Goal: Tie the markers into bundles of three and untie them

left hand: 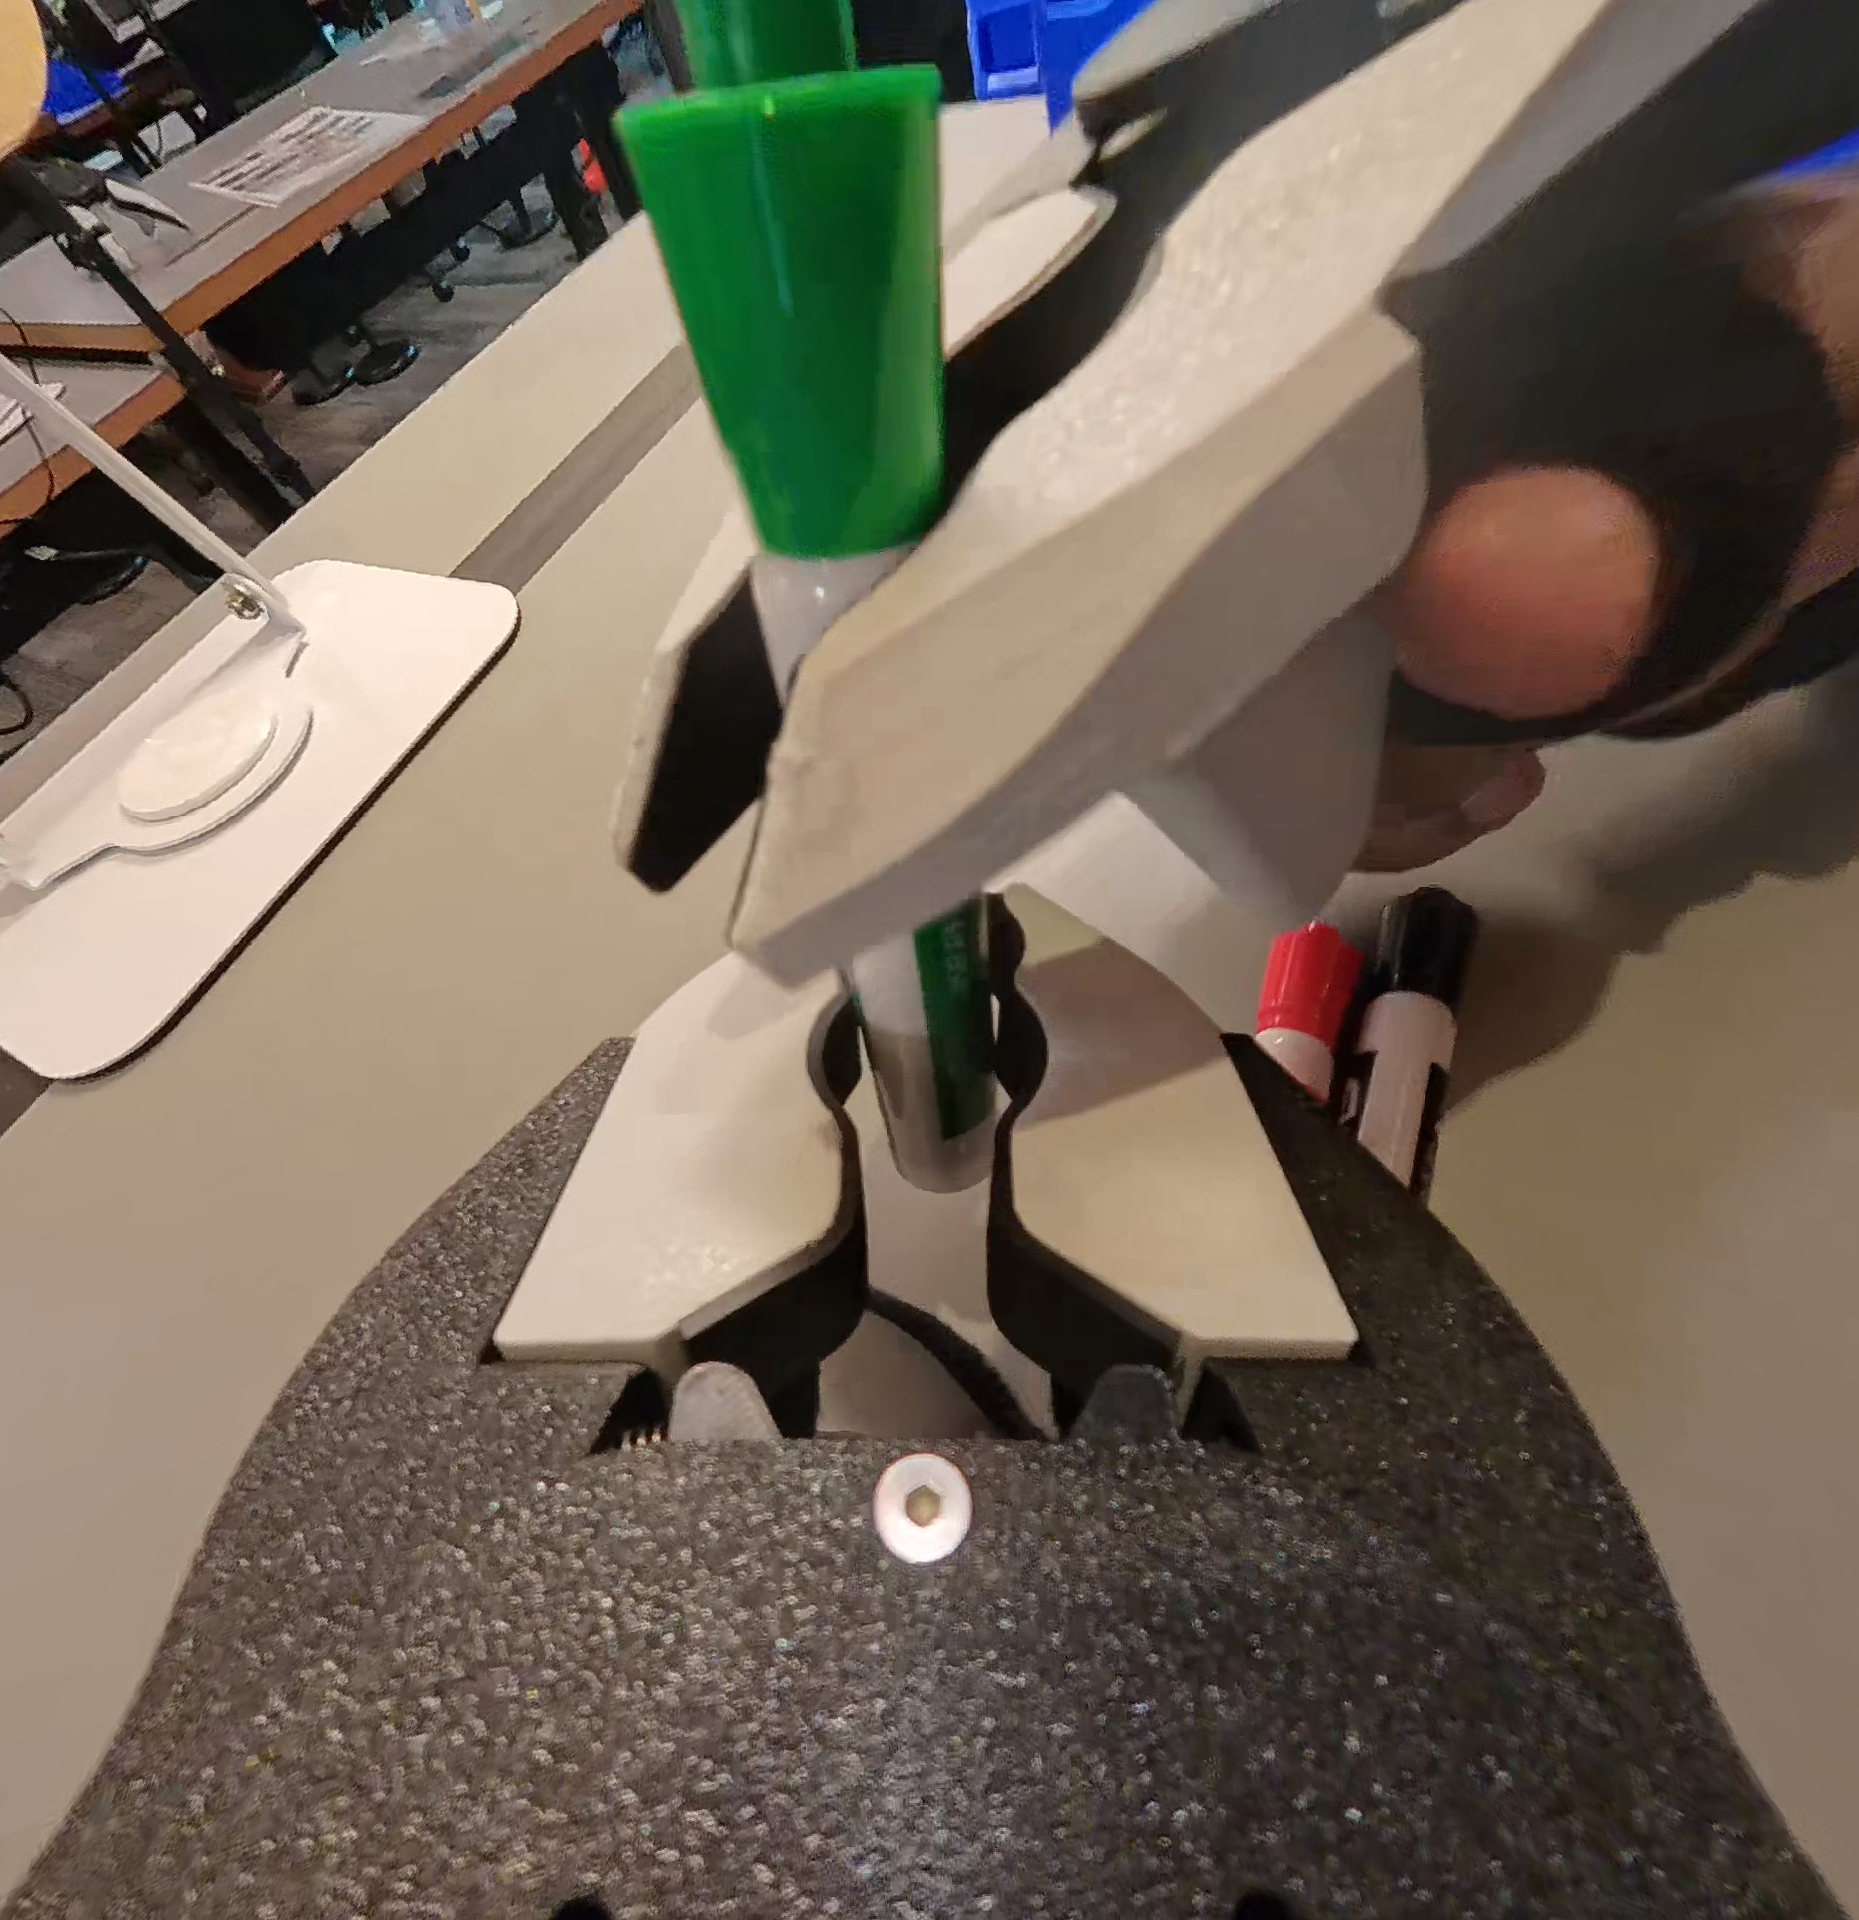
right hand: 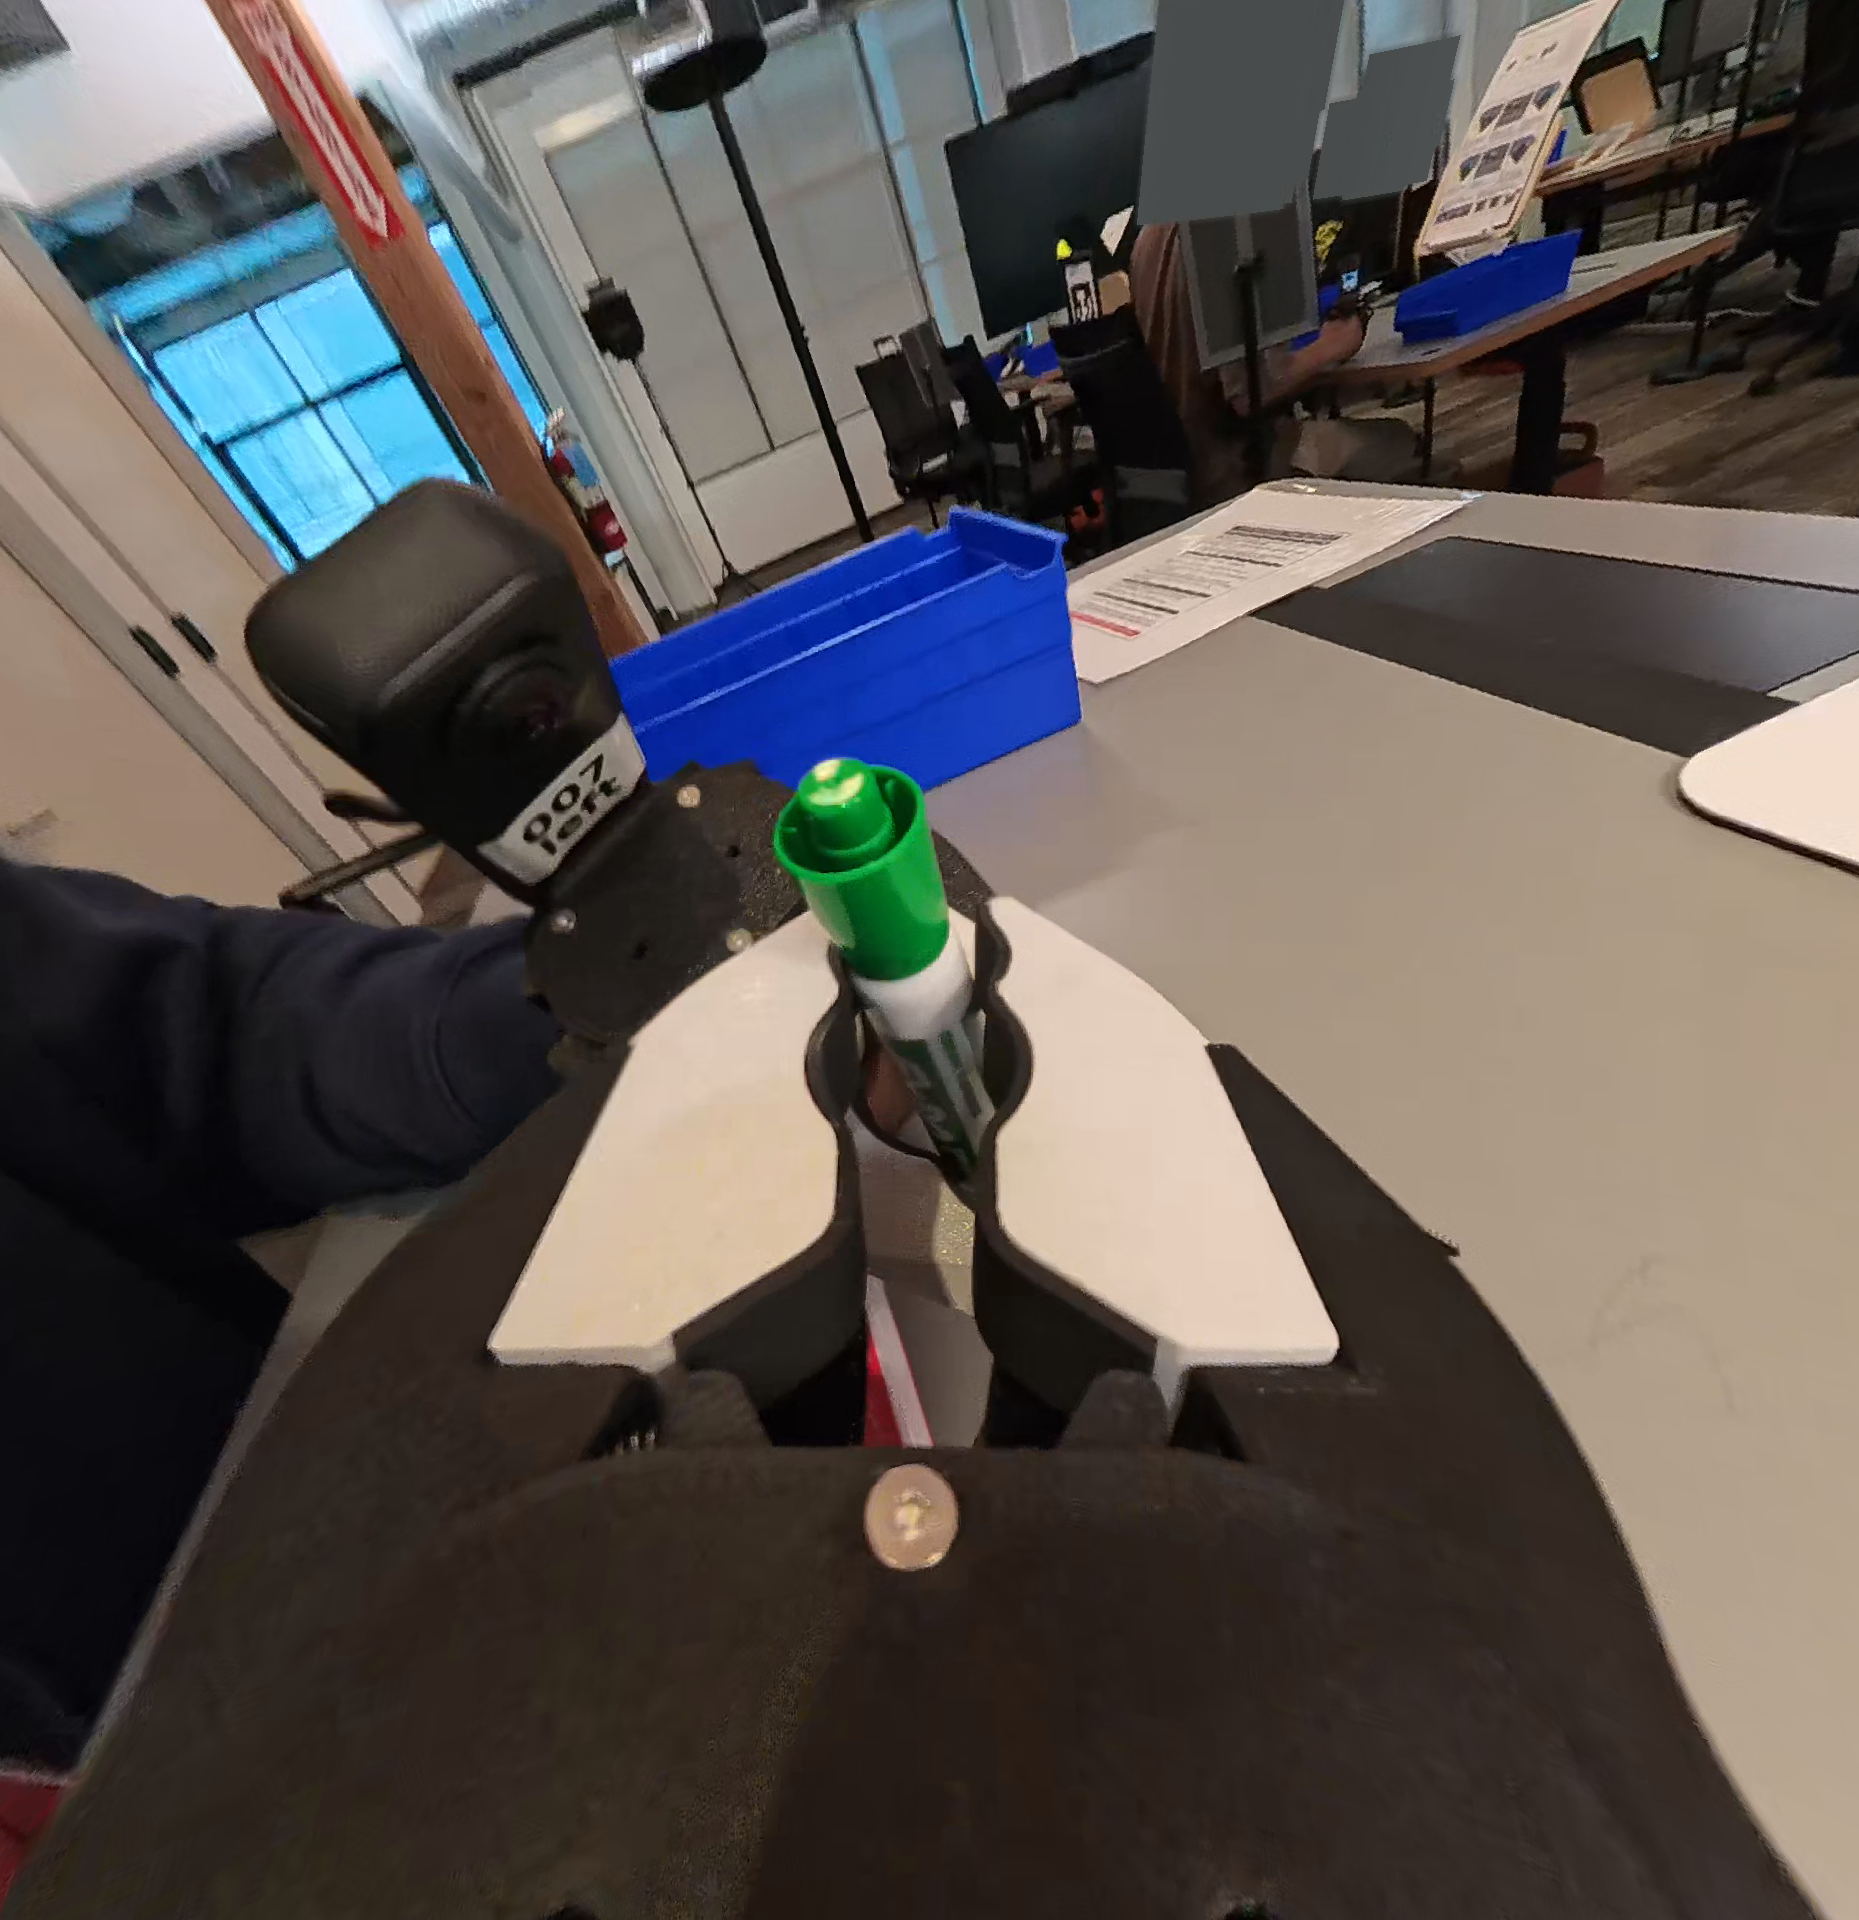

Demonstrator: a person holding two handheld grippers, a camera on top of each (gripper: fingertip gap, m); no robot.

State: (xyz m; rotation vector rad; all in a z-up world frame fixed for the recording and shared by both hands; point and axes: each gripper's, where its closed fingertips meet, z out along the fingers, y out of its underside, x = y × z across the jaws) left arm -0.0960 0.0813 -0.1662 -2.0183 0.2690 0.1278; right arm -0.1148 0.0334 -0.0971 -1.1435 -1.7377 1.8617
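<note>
Item, nearest: left gripper point(left hand: 927, 1117), jaws closing on the lower barrel of the green marker point(left hand: 800, 343), which is standing nearly upright, long axis running up and away from the jaws, cap uppermost. Item: right gripper point(left hand: 769, 790), crossing from the right just above, jaws clamping the same marker below its cap; in its own view the right gripper point(right hand: 920, 1070) is pinching the barrel with the cap pointing up. Both grippers are sharing one marker, so neither is nearer. Item: red marker point(left hand: 1304, 1003) and black marker point(left hand: 1408, 1023), lying together on the table point(left hand: 281, 1195) just right of the left jaws, likely awaiting bundling. Farther: white stand base point(left hand: 312, 717); blue bin point(right hand: 852, 665).
</note>
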